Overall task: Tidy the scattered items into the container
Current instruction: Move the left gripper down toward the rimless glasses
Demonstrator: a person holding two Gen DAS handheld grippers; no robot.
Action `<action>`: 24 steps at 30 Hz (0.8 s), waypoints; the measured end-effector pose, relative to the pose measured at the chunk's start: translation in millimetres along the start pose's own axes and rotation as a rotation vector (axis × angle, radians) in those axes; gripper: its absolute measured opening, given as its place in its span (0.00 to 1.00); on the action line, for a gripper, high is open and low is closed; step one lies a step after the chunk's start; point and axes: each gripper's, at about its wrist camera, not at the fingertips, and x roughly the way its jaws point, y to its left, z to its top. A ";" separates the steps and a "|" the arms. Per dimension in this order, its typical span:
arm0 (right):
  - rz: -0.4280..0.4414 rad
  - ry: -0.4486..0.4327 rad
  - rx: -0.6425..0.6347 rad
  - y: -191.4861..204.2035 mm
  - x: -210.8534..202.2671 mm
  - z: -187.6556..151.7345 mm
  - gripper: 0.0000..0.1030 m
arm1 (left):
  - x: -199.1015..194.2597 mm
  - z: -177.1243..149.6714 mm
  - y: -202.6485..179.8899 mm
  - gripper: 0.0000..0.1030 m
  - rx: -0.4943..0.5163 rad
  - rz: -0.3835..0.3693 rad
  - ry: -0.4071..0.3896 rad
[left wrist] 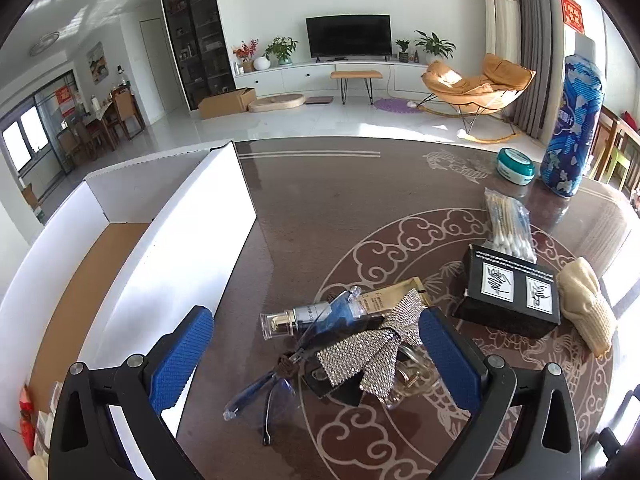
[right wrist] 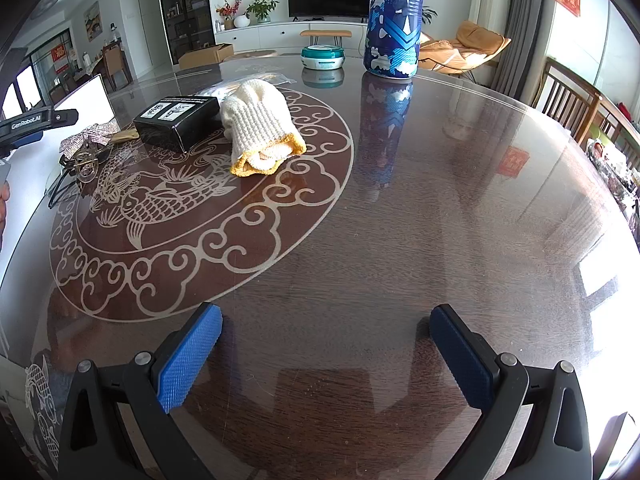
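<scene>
A white cardboard box (left wrist: 180, 240) with a brown floor stands at the left of the table. My left gripper (left wrist: 316, 332) is open above a small heap: a clear pump bottle (left wrist: 296, 318), a sparkly silver bow (left wrist: 376, 344) and blue-framed glasses (left wrist: 264, 392). To the right lie a black box (left wrist: 510, 292), a pack of cotton swabs (left wrist: 508, 224) and a cream knitted glove (left wrist: 584, 306). My right gripper (right wrist: 326, 326) is open over bare table, apart from the glove (right wrist: 260, 128) and black box (right wrist: 176, 120).
A tall blue canister (right wrist: 394, 20) and a teal round tin (right wrist: 323, 56) stand at the table's far edge. Wooden chairs (right wrist: 576, 100) line the right side. Several small items (left wrist: 32, 424) lie in the white box's near corner. The dark table (right wrist: 400, 220) spreads wide before my right gripper.
</scene>
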 end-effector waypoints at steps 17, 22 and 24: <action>0.000 0.000 0.000 0.1 0.0 0.0 1.00 | -47.2 -36.2 28.9 1.00 -0.054 -0.259 -0.011; 0.000 0.000 0.000 0.1 -0.1 0.0 1.00 | -26.4 -44.7 31.4 1.00 -0.021 -0.065 0.017; 0.000 0.000 0.000 0.0 -0.1 0.0 1.00 | -15.9 -48.6 20.5 1.00 0.013 -0.011 0.028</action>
